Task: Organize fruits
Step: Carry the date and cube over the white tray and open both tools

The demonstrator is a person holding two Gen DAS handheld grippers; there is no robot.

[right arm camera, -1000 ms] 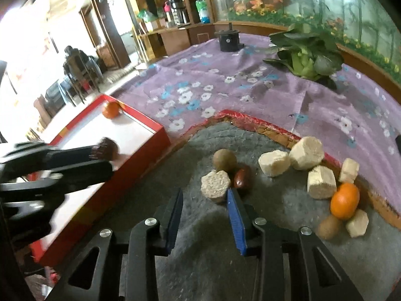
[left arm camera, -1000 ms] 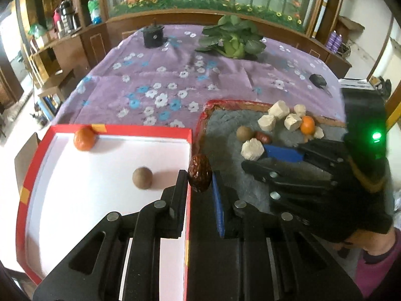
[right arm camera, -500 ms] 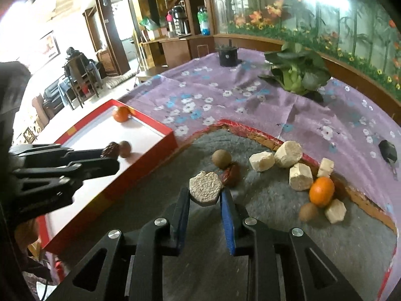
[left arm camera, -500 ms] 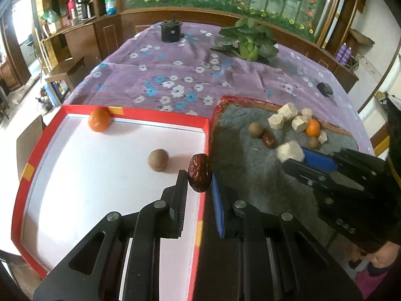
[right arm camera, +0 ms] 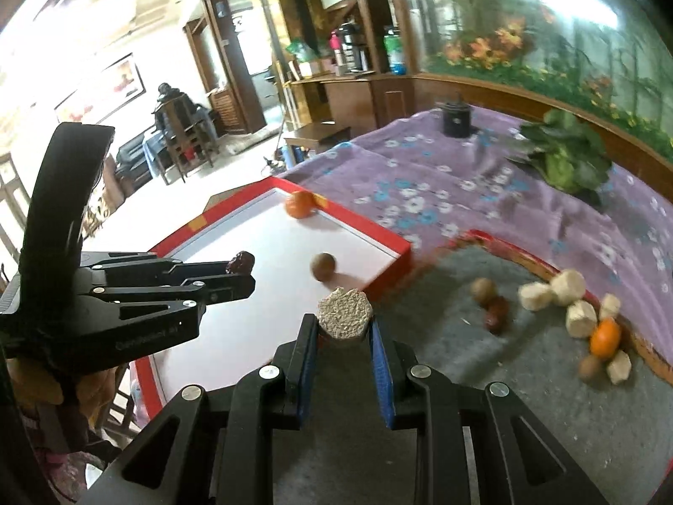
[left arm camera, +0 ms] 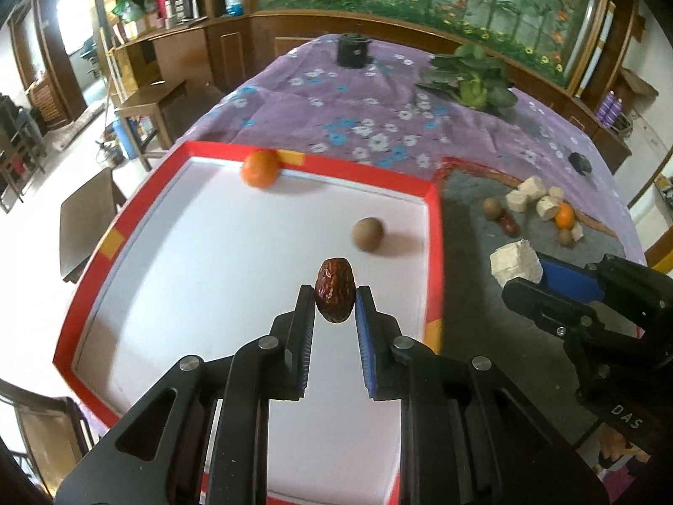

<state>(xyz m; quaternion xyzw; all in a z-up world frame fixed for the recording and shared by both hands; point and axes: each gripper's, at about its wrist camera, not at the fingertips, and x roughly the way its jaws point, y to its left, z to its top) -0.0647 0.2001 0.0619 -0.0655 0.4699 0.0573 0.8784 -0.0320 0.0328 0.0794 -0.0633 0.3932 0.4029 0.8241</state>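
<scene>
My left gripper (left arm camera: pixel 335 292) is shut on a wrinkled red date (left arm camera: pixel 334 288) and hangs over the white floor of the red-rimmed box (left arm camera: pixel 366 183). In that box lie an orange (left arm camera: pixel 260 167) at the far wall and a brown round fruit (left arm camera: pixel 367 233). My right gripper (right arm camera: pixel 344 323) is shut on a pale hexagonal block (right arm camera: pixel 345 312), lifted above the grey mat (right arm camera: pixel 483 400) beside the box's corner. On the mat remain a brown fruit (right arm camera: pixel 481 289), a red date (right arm camera: pixel 496 314), an orange (right arm camera: pixel 605 336), another small brown fruit (right arm camera: pixel 589 366) and several pale blocks (right arm camera: pixel 570 286).
A purple flowered cloth (left arm camera: pixel 378 126) covers the table. A leafy green vegetable (left arm camera: pixel 475 80) and a black pot (left arm camera: pixel 352 50) sit at the far end, a small dark object (left arm camera: pixel 579 163) at the right. Wooden furniture and chairs stand around the table.
My left gripper carried the date from the box's right wall to over the box floor. My right gripper closed on the pale block and lifted it off the mat toward the box.
</scene>
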